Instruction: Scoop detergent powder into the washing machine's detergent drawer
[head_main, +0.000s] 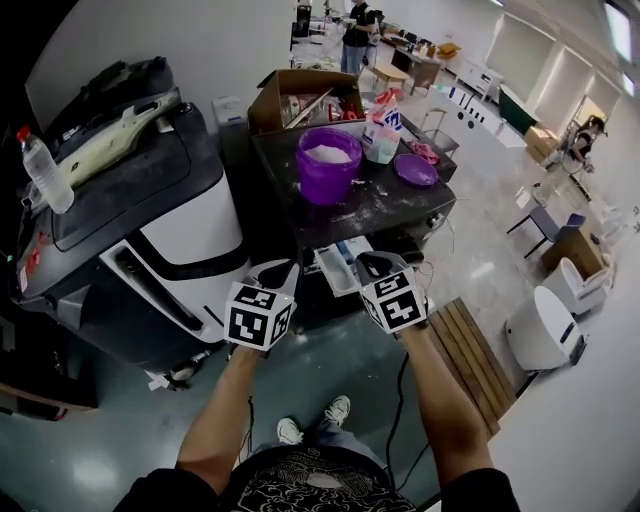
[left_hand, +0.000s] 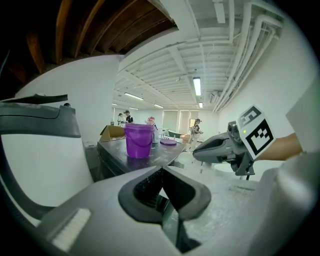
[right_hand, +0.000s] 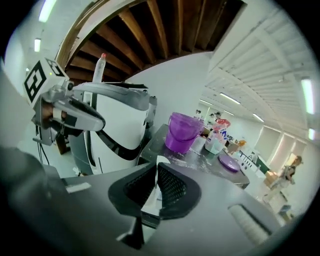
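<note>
Detergent powder (head_main: 331, 153) fills one purple bucket (head_main: 326, 182), a white heap showing inside its rim. The bucket stands on a dark worktop (head_main: 392, 208) that is dusted with spilled white grains. At 3 o'clock from the bucket lies one purple lid (head_main: 414, 170), flat on the same top and apart from the bucket. At 1 o'clock stands one pale detergent bag (head_main: 381, 136), just beside the bucket. At 11 o'clock sits one open cardboard box (head_main: 298, 92).

One detergent drawer (head_main: 338, 268) sticks out of the front below the worktop, at 6 o'clock from the bucket, and the powder is well above it, all in the bucket.

Two grippers hang side by side in front of that drawer, each on a bare forearm. The left gripper (left_hand: 160, 176) has its jaws drawn together to a point with nothing between them. The right gripper (right_hand: 156, 176) is pinched down to a hairline slit, also empty, and sits at 3 o'clock from the left one.

At 9 o'clock from the worktop stands one large white-and-black machine (head_main: 185, 235), with one clear red-capped bottle (head_main: 44, 172) at its far left edge. Two shoes (head_main: 337, 409) show at 6 o'clock on the green floor. One wooden pallet (head_main: 482, 352) lies at 4 o'clock. Two people are far off, one (head_main: 357, 35) at 12 o'clock, one (head_main: 585, 138) at 2 o'clock.
</note>
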